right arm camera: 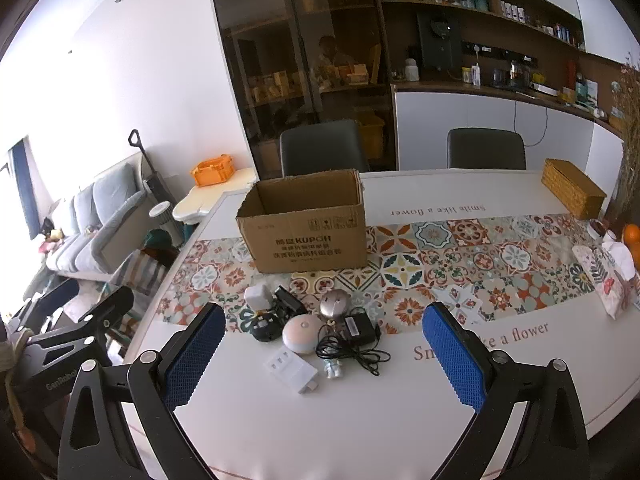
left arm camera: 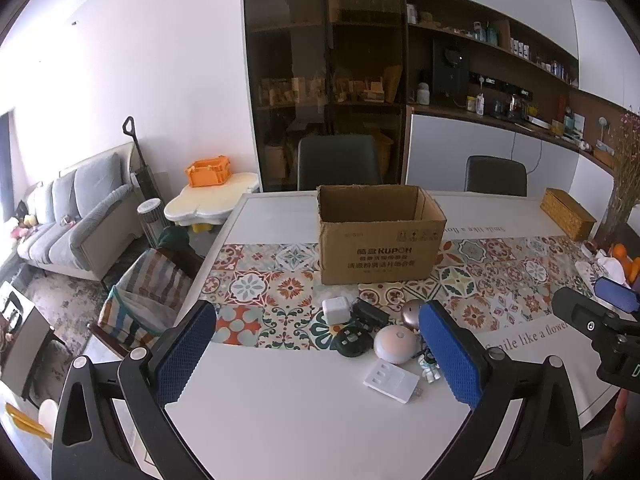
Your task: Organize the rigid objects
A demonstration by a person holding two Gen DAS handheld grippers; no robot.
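One open cardboard box point(right arm camera: 304, 224) stands on the patterned runner, toward the table's far edge. In front of it lies a cluster of eight small things: two white plug adapters, a cube-shaped one point(right arm camera: 257, 297) and a flat one point(right arm camera: 291, 370); two black adapters, point(right arm camera: 289, 302) and a corded one point(right arm camera: 357, 326); one round black device point(right arm camera: 264, 328); one pinkish-white dome light point(right arm camera: 302, 333); one metallic dome point(right arm camera: 333, 305) (possibly a bell); one tiny robot figurine point(right arm camera: 333, 369). One wicker box point(right arm camera: 573, 193) sits near the far right corner. Two dark chairs point(right arm camera: 322, 152) stand behind the far edge.
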